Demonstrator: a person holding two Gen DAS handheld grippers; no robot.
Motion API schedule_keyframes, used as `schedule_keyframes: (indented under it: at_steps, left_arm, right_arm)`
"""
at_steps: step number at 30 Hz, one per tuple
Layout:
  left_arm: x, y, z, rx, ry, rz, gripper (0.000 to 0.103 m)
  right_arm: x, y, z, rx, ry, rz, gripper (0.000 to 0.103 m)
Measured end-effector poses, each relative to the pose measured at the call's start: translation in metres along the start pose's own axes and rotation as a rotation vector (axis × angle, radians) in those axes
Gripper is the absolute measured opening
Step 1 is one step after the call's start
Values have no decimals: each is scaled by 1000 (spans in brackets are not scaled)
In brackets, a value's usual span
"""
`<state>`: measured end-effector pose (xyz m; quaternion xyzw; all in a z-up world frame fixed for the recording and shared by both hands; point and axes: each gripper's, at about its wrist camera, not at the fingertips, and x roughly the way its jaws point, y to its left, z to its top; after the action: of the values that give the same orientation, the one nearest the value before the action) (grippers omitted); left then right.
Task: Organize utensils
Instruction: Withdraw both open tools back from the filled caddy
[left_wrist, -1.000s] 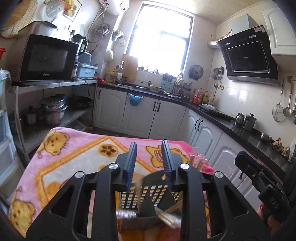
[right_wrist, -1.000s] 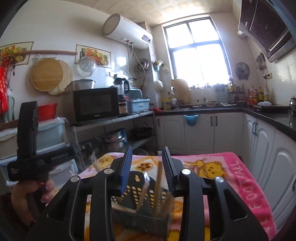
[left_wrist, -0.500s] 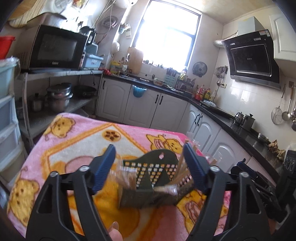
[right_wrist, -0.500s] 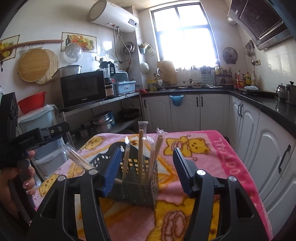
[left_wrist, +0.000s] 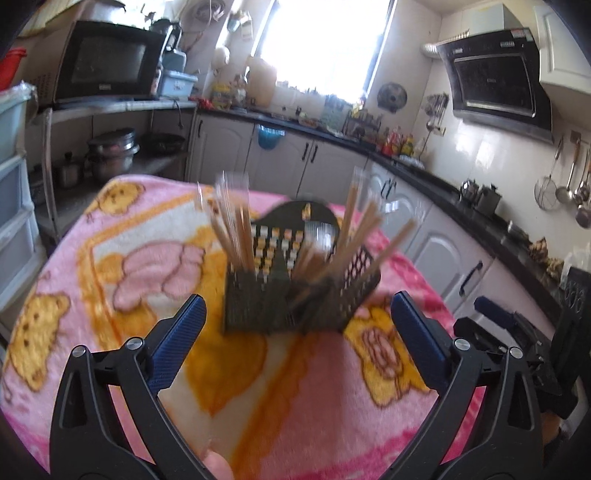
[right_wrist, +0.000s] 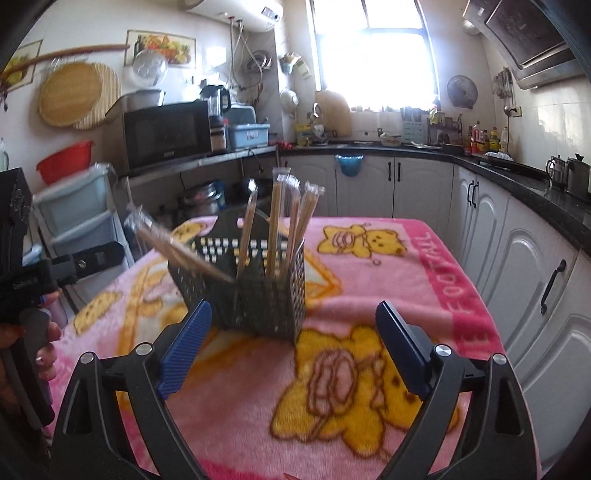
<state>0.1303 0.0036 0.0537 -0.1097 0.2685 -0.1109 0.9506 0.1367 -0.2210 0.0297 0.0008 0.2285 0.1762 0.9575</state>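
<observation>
A dark perforated utensil basket (left_wrist: 258, 306) (right_wrist: 258, 295) stands on the pink blanket. Several wrapped wooden chopsticks (left_wrist: 236, 232) (right_wrist: 275, 221) stick up out of its compartments, and one bundle (right_wrist: 173, 247) leans far out to the left. My left gripper (left_wrist: 297, 299) hovers just short of the basket, its jaws opening wide, with nothing pressed between the blue pads. My right gripper (right_wrist: 293, 304) faces the basket from the other side, its jaws also opening and holding nothing.
The bear-print blanket (right_wrist: 388, 295) covers a small table. White cabinets (right_wrist: 517, 280) under a black counter run along the right. A shelf with a microwave (right_wrist: 166, 133), pots and plastic drawers (right_wrist: 74, 218) stands left. A hand (right_wrist: 46, 332) grips the other tool's handle.
Both pairs of jaws went from nearly shut to wide apart. Both grippers drew back and sank from over the basket, which now stands ahead of them with the chopsticks in it.
</observation>
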Motion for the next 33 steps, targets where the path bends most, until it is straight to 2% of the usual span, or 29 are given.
schedule_keyframes:
  at_steps: [5, 8, 13, 24, 29, 33]
  left_arm:
    - [7, -1, -24, -9, 36, 16, 92]
    - [6, -3, -39, 4, 22, 38, 92]
    - [3, -9, -57, 21, -12, 63, 92]
    - [-6, -24, -81, 56, -170, 115, 93]
    - [-2, -25, -83, 76, -184, 178, 93]
    - [-3, -18, -83, 55, -189, 185, 93]
  right_arm:
    - [-3, 1, -19, 0, 7, -23, 94]
    - [-4, 1, -29, -6, -11, -58, 97]
    - [-7, 2, -44, -30, -37, -65, 97]
    - [-31, 8, -65, -66, -222, -92, 97]
    - [-41, 10, -67, -76, -303, -111, 97]
    - [-43, 8, -67, -63, -327, -117, 97]
